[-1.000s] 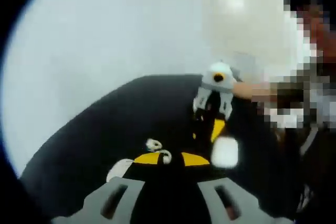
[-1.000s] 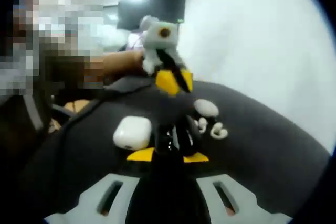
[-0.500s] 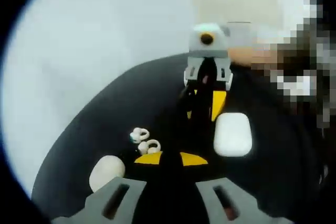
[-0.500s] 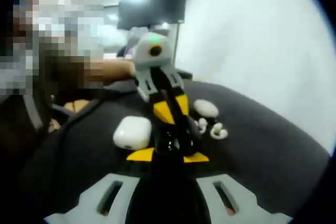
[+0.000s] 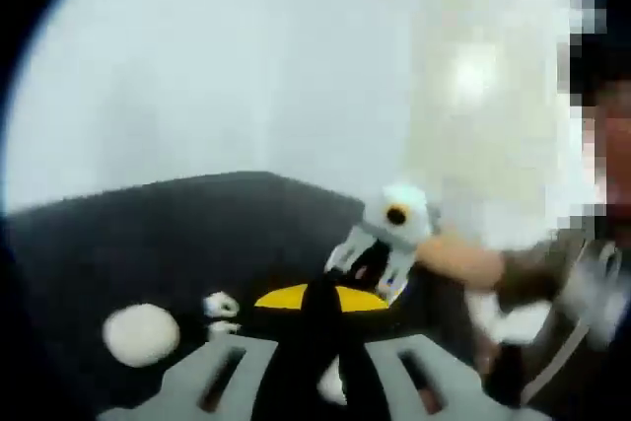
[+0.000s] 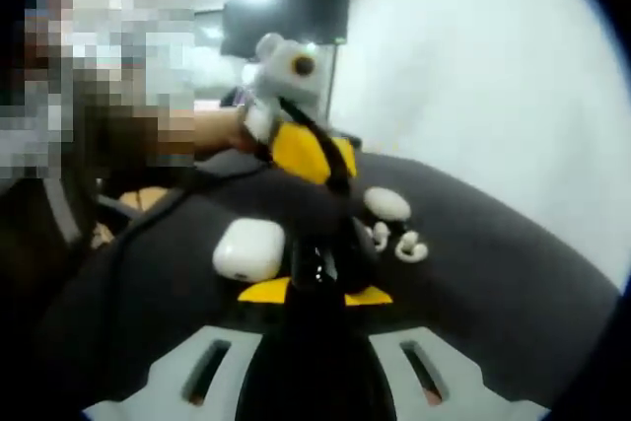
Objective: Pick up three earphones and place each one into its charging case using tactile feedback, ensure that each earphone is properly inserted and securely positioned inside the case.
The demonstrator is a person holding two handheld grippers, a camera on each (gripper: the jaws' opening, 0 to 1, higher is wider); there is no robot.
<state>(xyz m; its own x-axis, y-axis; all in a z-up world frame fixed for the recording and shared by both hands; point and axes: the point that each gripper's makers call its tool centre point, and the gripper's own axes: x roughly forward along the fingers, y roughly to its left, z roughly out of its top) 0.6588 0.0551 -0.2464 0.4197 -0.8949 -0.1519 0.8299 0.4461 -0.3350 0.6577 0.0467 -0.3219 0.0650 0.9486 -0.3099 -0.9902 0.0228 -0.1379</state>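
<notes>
On the black round table [image 6: 493,293] lie two white earphones [image 6: 380,234] [image 6: 411,246], side by side. A white oval case [image 6: 386,204] sits just beyond them. A closed white rectangular charging case [image 6: 248,248] lies to their left. My right gripper [image 6: 315,288] hovers low in front of these, its yellow-tipped jaws shut with nothing visibly held. My left gripper [image 6: 320,160] hangs tilted above the far side of the table, jaws together. In the left gripper view the earphones [image 5: 219,305], the oval case [image 5: 141,332] and the right gripper [image 5: 370,268] show beyond the shut left gripper [image 5: 320,295].
A person's hand and forearm [image 6: 202,130] hold the left gripper from the back left. A dark monitor [image 6: 286,7] stands behind the table. The table's edge [image 5: 197,182] curves against a pale floor and wall.
The left gripper, low over the earphones half a second ago, has lifted and tilted away, and its view has swung. The right gripper and the table's things have stayed put.
</notes>
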